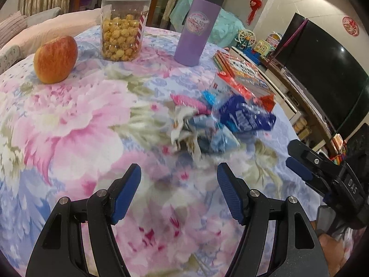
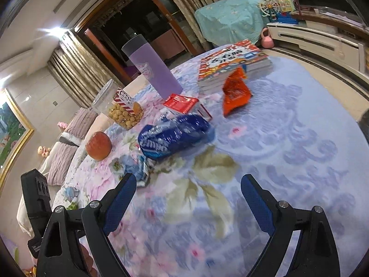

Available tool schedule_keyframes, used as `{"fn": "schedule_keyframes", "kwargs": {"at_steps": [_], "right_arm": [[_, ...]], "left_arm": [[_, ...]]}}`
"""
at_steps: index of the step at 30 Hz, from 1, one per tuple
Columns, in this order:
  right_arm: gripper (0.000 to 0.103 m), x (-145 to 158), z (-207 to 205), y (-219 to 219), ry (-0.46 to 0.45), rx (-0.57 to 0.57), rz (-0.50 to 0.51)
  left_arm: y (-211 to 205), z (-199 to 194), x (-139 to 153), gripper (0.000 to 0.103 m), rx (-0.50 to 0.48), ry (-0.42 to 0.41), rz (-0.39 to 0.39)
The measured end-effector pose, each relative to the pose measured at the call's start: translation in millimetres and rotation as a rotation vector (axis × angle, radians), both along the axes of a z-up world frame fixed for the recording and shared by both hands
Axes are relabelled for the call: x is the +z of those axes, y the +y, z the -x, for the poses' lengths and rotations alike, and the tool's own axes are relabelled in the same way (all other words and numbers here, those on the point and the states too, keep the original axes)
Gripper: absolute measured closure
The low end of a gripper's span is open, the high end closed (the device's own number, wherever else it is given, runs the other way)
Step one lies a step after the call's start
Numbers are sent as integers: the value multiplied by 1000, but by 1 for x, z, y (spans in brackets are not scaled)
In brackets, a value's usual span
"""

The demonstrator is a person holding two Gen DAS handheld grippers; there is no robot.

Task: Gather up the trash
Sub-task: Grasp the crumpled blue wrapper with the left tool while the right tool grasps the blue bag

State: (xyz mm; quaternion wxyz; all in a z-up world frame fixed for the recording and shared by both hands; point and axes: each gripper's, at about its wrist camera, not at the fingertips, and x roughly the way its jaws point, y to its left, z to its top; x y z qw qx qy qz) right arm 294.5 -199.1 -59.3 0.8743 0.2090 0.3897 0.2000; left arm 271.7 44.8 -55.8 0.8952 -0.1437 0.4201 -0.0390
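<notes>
Both wrist cameras look steeply down along their fingers, close over the round floral-clothed table [image 1: 69, 120]; both views share the crumpled dark-blue snack wrapper [image 1: 246, 115] [image 2: 175, 133].

Gold curtains [image 2: 76, 73], dark television [image 1: 322, 69], framed painting [image 2: 11, 138].

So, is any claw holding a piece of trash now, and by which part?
Nothing is held. The left claw and the right claw are both open above the tablecloth, short of the wrappers.
</notes>
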Motion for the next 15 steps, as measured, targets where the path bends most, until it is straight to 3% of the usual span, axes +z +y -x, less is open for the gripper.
{"fn": "schedule_keyframes", "kwargs": {"at_steps": [8,13,15], "right_arm": [[10,-4,-37,10,25,-13,-76],[16,-12,-54,14,53,-13,-121],[35,-17,-59,16,67,-8,-130]], "left_arm": [[4,-25,-4,37,-26,-7,-6],[0,-36,-14,72,-66,19,4],[-2,-37,-16,85,-80,21,5]]}}
